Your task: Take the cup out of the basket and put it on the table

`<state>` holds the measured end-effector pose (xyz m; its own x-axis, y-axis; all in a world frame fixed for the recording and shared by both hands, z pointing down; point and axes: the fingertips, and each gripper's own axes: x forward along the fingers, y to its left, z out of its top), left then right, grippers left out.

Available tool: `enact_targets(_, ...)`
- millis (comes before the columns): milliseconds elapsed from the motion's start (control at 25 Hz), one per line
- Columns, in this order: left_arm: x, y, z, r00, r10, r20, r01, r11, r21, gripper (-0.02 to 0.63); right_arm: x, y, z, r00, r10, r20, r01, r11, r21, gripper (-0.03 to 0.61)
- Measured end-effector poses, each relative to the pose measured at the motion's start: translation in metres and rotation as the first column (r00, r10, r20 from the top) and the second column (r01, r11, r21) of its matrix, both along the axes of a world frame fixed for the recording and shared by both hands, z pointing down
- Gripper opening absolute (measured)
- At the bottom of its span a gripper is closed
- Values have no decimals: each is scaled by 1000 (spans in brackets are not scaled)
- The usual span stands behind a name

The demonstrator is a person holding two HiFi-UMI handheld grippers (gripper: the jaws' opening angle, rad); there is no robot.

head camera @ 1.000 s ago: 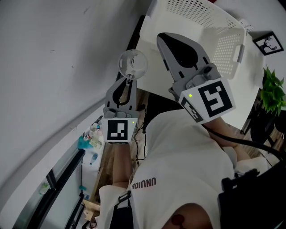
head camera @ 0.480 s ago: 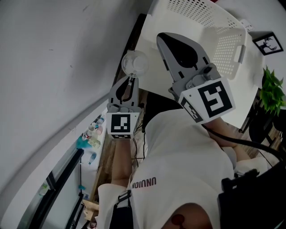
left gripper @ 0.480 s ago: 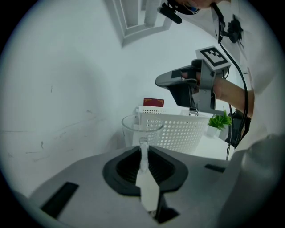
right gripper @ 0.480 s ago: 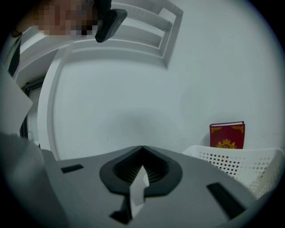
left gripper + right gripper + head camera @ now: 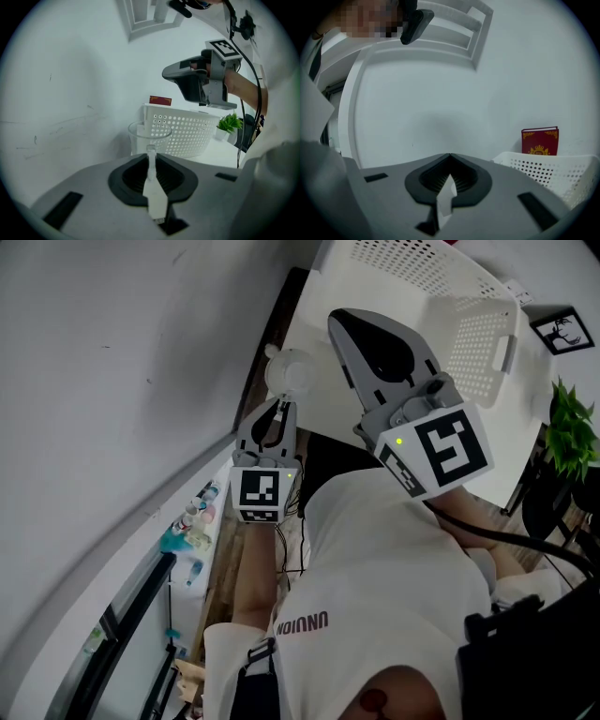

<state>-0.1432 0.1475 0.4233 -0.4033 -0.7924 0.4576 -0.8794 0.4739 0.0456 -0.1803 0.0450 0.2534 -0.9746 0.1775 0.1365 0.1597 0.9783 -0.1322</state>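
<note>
A clear glass cup (image 5: 289,371) hangs upright over the left edge of the white table (image 5: 314,329). My left gripper (image 5: 278,402) is shut on the cup's handle side. In the left gripper view the cup (image 5: 150,135) stands just beyond the jaws, with its bottom hidden by the gripper body, so I cannot tell whether it touches the table. The white perforated basket (image 5: 441,306) sits farther back on the table. My right gripper (image 5: 349,322) hovers in front of the basket, shut with nothing in it.
A red book (image 5: 540,140) leans on the wall behind the basket (image 5: 555,171). A small green plant (image 5: 229,123) stands at the table's right side. The grey wall (image 5: 122,362) runs close along the left. A cable hangs off the right gripper (image 5: 197,84).
My left gripper has sunk with the cup in it, drawing toward the table's edge and looking smaller in the head view. The right gripper has kept still.
</note>
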Motion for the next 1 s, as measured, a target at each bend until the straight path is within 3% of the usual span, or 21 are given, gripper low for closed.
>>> enact_targets(560, -1, -3, 38, 997, 38, -62, -41, 998, -49, 41, -5, -3, 4, 1000, 17, -15, -16, 1000, 12, 17)
enact_targets(1000, -3, -5, 55, 994, 47, -97, -53, 997, -63, 41, -8, 8, 13, 998, -32, -56, 33, 999, 8, 17)
